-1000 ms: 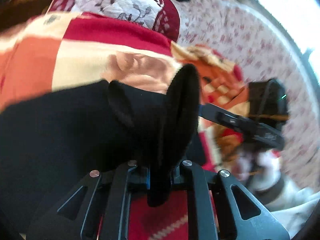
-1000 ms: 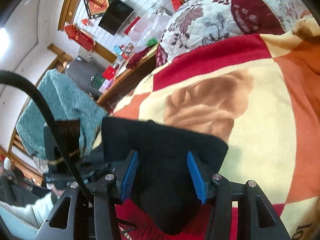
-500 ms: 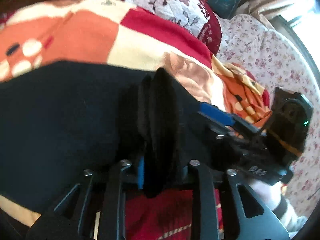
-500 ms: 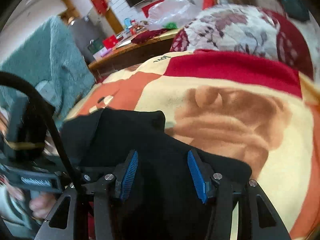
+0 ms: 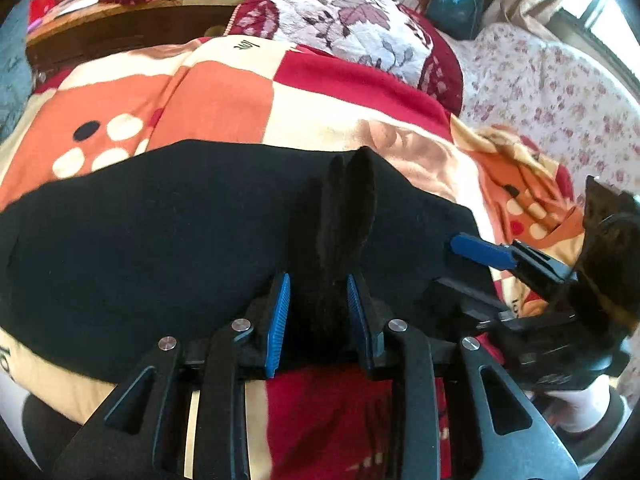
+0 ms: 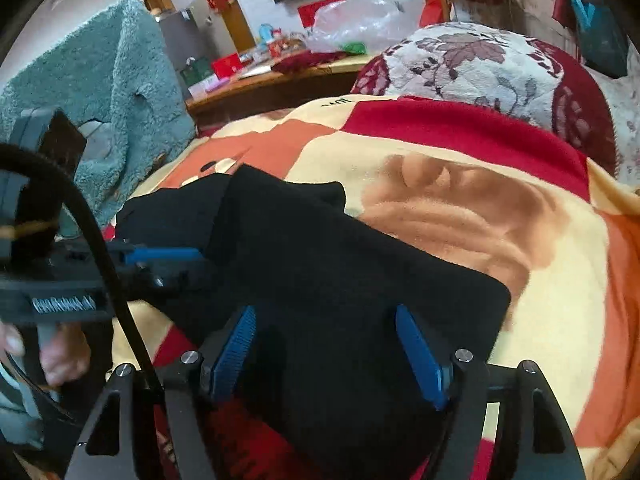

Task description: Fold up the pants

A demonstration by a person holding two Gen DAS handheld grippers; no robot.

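Lying doubled across the patterned blanket [image 5: 224, 92], the black pants [image 5: 160, 232] are looking partly folded, left claw [image 5: 316, 308] pinching an upstanding ridge, right claw [image 6: 326, 350] spread over the cloth; further folds remaining.

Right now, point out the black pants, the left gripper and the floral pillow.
black pants [image 5: 160, 248], left wrist view, flat spread of fabric.
left gripper [image 5: 318, 308], left wrist view, between its blue pads, pinching a fabric ridge.
floral pillow [image 6: 472, 64], right wrist view, white patterned top.
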